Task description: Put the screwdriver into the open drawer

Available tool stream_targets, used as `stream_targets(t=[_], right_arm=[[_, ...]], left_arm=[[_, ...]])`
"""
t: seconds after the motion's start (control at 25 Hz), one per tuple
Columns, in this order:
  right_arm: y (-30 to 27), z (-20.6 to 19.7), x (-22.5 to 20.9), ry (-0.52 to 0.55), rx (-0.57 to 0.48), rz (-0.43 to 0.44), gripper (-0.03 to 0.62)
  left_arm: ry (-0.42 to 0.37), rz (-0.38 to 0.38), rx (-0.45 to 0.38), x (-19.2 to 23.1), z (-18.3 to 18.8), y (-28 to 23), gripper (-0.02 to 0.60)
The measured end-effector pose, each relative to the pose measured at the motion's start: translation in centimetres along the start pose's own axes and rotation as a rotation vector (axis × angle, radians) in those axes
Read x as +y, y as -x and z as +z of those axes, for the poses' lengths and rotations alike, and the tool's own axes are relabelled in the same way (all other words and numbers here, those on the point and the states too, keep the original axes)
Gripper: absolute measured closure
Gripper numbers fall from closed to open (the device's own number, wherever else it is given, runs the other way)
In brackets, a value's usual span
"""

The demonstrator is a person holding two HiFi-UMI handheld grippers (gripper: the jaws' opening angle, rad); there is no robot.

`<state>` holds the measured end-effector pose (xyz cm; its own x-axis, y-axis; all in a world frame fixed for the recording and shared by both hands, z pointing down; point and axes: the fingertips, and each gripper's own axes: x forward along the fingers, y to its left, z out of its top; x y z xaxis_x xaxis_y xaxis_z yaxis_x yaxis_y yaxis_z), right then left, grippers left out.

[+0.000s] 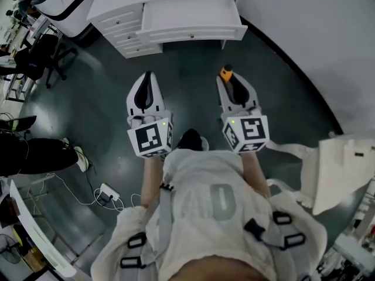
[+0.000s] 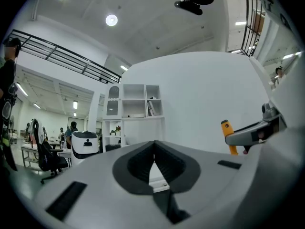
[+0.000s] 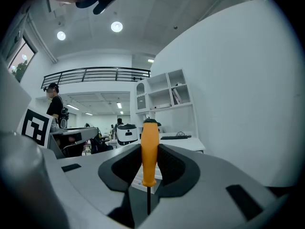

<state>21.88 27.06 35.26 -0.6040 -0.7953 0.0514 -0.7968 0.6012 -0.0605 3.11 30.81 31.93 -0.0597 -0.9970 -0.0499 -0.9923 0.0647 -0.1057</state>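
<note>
We wear a pale top (image 1: pixel 193 177) with a grey oval mark (image 1: pixel 222 201), crossed by grey harness straps (image 1: pixel 166 215) with black buckles (image 1: pixel 282 218). Our left gripper (image 1: pixel 147 78) and right gripper (image 1: pixel 233 82) are white shells with dark inner pads. Each carries a cube of black-and-white square markers and a small green light.

Round ceiling lights (image 2: pixel 111 19) give both gripper views bright, even light, and each lamp glares white with a small halo. The head view is dimmer: the dark floor (image 1: pixel 193 69) carries only a dull sheen, while the white wall (image 1: pixel 304 28) and drawer (image 1: pixel 190 19) nearly wash out. Shadows are soft and faint. Both gripper views bend hard toward black, rounded corners. The left gripper (image 2: pixel 153 146) blurs near the lens, and the screwdriver (image 3: pixel 149 151) seems somewhat sharper.
</note>
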Motion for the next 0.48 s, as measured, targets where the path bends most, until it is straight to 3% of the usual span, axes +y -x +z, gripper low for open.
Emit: stream_targets(t=[0.24,0.48], right_arm=[[-0.6,-0.5,-0.3,-0.006,0.004,0.009,0.494],[-2.9,0.8,-1.7,0.011,-0.034,-0.028,0.494]], left_arm=[[-0.005,-0.002,0.002,0.6,-0.7,-0.8,0.575],[0.045,-0.042,-0.061,1.3,-0.2,-4.5,0.575]])
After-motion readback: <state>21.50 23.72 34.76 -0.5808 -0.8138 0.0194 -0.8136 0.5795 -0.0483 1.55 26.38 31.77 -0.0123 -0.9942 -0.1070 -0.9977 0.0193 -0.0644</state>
